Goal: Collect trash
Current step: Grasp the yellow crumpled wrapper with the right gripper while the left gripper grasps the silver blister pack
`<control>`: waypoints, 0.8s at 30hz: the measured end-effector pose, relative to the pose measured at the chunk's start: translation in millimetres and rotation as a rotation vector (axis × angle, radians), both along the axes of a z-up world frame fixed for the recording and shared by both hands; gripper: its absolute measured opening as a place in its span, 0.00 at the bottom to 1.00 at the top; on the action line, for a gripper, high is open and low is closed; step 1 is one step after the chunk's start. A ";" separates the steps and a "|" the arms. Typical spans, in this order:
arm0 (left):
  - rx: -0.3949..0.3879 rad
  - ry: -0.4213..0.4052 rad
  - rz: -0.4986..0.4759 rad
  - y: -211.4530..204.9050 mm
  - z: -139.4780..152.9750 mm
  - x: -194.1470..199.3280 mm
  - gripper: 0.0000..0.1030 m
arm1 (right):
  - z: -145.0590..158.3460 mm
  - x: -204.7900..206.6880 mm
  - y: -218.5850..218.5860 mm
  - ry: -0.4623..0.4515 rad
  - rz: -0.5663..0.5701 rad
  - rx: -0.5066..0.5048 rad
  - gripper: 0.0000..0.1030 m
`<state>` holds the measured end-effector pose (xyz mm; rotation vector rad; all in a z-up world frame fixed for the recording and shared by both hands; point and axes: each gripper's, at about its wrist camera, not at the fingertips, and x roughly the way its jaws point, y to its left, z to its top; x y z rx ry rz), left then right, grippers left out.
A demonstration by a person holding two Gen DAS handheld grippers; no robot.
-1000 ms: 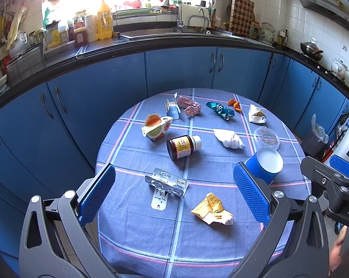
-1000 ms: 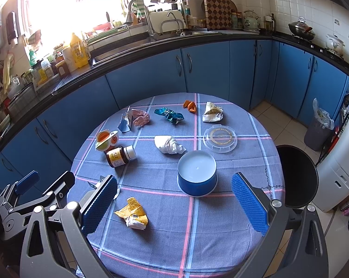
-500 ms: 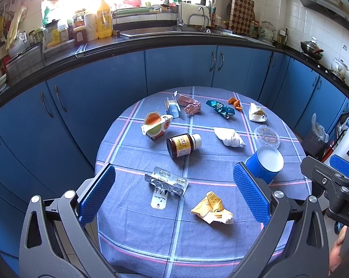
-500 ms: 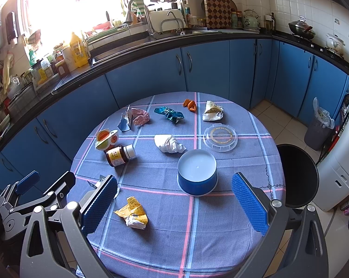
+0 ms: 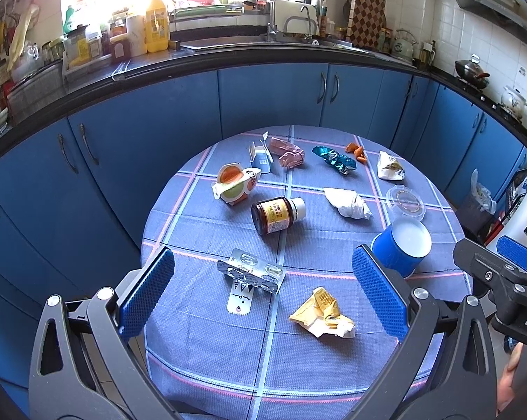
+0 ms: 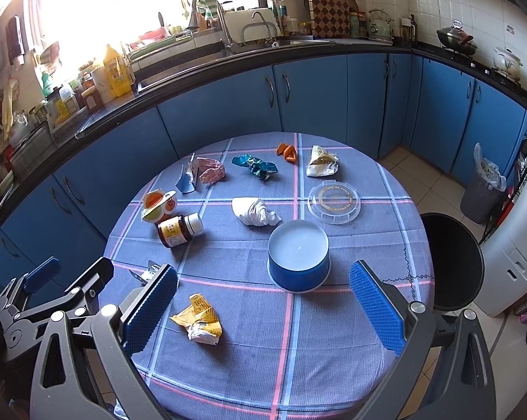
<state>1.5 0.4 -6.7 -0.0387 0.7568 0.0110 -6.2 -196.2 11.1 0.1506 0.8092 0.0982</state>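
Both of my grippers are spread wide with nothing between the blue ribbed pads, hovering above the near edge of the round tabletop (image 6: pixel 333 360). The left gripper (image 5: pixel 263 294) looks down at the blister pack (image 5: pixel 251 273). The right gripper (image 6: pixel 263 304) sits over the gap between the yellow wrapper (image 6: pixel 198 320) and the blue tub (image 6: pixel 298 259).

Nothing has been collected yet, I'd say. All the trash is scattered on the checked cloth, and the black bin (image 6: pixel 450 259) stands off the right side of the table.

My handling guesses:
- The yellow wrapper is crumpled, light and soft. I'd pinch the raised fold, and it should crush without slipping.
- The blister pack is thin foil lying nearly flat on a paper tag, so it's hard to get under. Going for a curled edge looks best.
- The blue tub is upright, stiff plastic or paper with a white inside. It's wide, so I'd pinch the rim wall, one pad inside and one outside.
- The brown pill bottle (image 5: pixel 275 215) lies on its side. It's smooth and rigid, probably the heaviest piece, and it could roll. I'd grip across the body.
- The white tissue wad (image 6: pixel 254 211) squashes anywhere.
- The clear lid (image 6: pixel 333 201) lies flat and looks slippery, so I'd leave it for late.

The foil and paper scraps farther back all look featherweight.
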 end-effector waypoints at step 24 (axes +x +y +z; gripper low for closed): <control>0.030 0.033 0.048 27.7 -32.7 18.3 0.97 | -51.6 20.9 31.6 0.110 0.119 -0.047 0.93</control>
